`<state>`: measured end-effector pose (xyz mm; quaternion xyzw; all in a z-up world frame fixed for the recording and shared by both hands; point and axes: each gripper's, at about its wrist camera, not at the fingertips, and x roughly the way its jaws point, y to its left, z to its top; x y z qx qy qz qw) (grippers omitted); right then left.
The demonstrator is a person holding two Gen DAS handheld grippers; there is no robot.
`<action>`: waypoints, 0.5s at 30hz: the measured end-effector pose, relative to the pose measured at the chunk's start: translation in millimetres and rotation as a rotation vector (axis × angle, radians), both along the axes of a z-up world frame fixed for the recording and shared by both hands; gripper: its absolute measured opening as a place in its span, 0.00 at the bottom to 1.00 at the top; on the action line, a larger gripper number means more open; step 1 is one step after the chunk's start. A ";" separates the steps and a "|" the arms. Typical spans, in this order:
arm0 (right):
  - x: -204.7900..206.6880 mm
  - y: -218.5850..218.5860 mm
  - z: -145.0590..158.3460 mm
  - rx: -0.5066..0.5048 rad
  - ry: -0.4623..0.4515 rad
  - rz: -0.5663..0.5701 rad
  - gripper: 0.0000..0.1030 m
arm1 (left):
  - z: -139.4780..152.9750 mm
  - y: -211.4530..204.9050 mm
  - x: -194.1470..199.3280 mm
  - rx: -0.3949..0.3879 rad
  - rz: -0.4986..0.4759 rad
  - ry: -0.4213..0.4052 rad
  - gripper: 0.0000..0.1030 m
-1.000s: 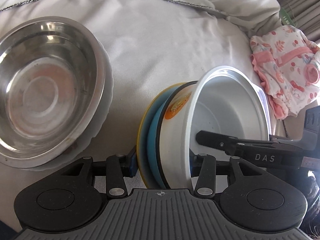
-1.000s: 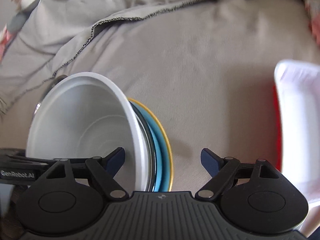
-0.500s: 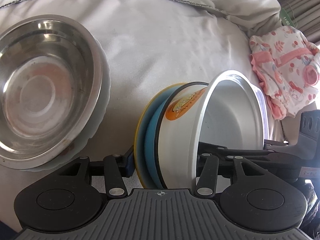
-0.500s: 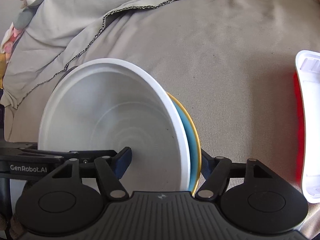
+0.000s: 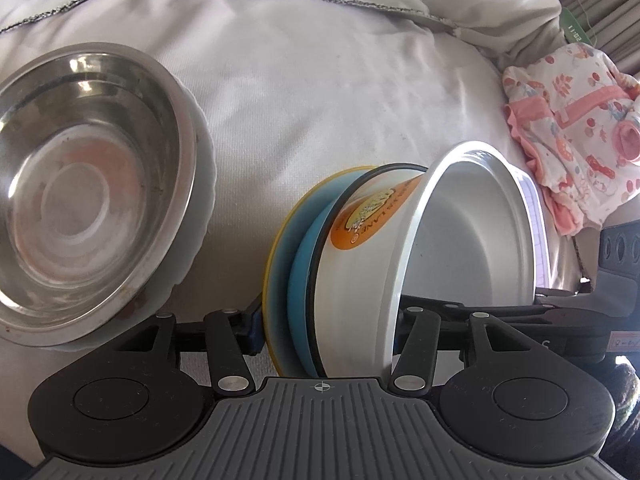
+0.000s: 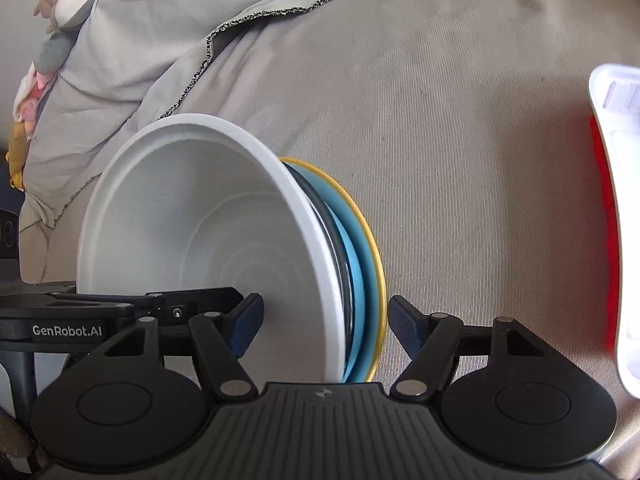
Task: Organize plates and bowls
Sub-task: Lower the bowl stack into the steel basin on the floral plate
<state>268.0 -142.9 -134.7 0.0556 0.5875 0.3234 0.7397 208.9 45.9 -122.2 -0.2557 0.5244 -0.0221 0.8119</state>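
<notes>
Two grippers straddle one stack, which stands on edge on the cloth (image 5: pixel 320 80). The stack is a white bowl (image 5: pixel 360 280) with an orange label, mouth facing right in the left view, then a black-rimmed piece behind it, then a blue plate (image 5: pixel 298 280) with a yellow rim.

My left gripper (image 5: pixel 328 320) has jaws opening and nearly at full spread, with the stack between them. One finger is just outside the yellow rim and the other is inside the bowl. I can't tell if the outer pad touches.

My right gripper (image 6: pixel 326 316) has jaws at mid width, closed on the same stack. One pad is against the bowl's inner bottom and the other is against the plate's back.

A steel bowl (image 5: pixel 80 184) lies upright to the left, well apart, resting on a pale dish. Pink printed clothes (image 5: pixel 560 152) are at the far right. A red-and-white box (image 6: pixel 616 220) is at the right edge of the right view.
</notes>
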 end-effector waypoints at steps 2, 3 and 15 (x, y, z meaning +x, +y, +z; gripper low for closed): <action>3.1 3.1 -0.8 0.002 0.001 -0.001 0.68 | -0.8 1.4 1.1 -0.010 0.004 0.007 0.55; 2.8 3.4 -0.7 0.003 0.002 -0.003 0.67 | -1.5 2.5 1.1 -0.018 0.006 0.009 0.55; 2.7 1.3 -1.1 0.027 0.045 0.010 0.58 | -0.4 2.0 -1.6 -0.012 -0.009 0.003 0.55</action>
